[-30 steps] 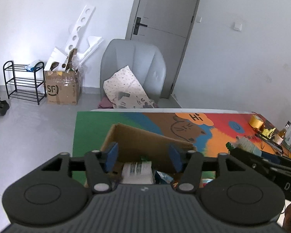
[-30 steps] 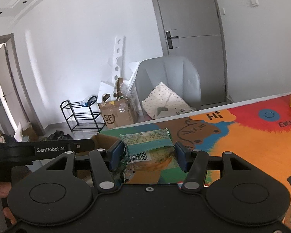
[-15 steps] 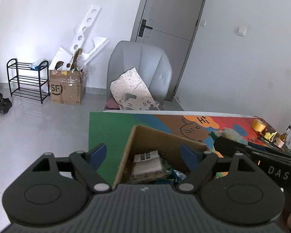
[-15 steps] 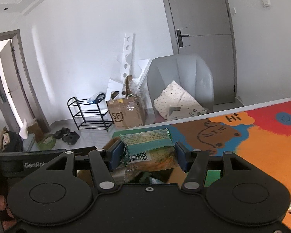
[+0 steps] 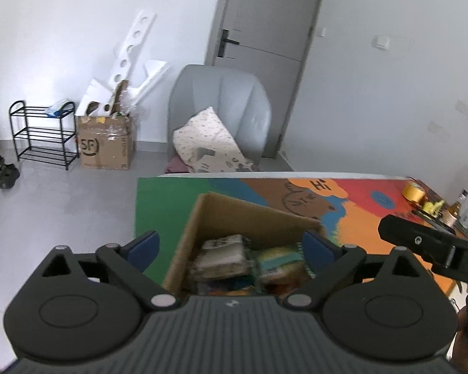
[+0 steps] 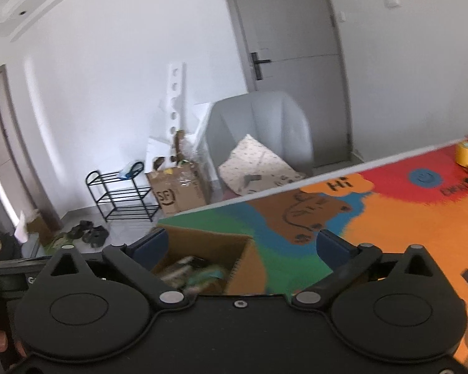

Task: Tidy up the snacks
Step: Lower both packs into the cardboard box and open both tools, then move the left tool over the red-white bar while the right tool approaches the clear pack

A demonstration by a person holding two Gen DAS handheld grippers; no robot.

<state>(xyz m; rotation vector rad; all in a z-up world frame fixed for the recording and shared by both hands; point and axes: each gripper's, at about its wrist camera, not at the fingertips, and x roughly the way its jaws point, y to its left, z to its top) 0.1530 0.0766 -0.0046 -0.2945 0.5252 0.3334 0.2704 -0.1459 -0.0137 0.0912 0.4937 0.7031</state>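
**Both tongs let go over the snack box**

The right tongs point(image 6: 241, 246) spread wide, their jaws opening with nothing left between the blue pads; half a second ago they were clamped on a green-and-yellow snack packet. The left tongs point(image 5: 231, 244) are opening too, jaws well apart and empty, having held a pale packet a second ago. Both point down into the cardboard box point(image 5: 252, 215), which stands near the green corner of the surface point(image 5: 159, 196) covered by a bright cartoon mat.

The releases appear to have put two more snacks away: in the left wrist view a pale packet point(image 5: 223, 254) lies in the box beside a green-and-yellow packet point(image 5: 280, 261), both blurred and resting on darker wrappers underneath. From the right wrist view the box contents point(image 6: 196, 272) show only as a smeared jumble of crinkly film, so no count is possible.

The box is open-topped, its plain brown walls upright and its far wall unbent. It looks fairly full. No loose snacks can be seen on the mat around it, though the far end carries a roll of yellow tape point(image 5: 413, 190) and small bottles. Beyond the surface's far edge stands a grey armchair point(image 5: 221, 109).
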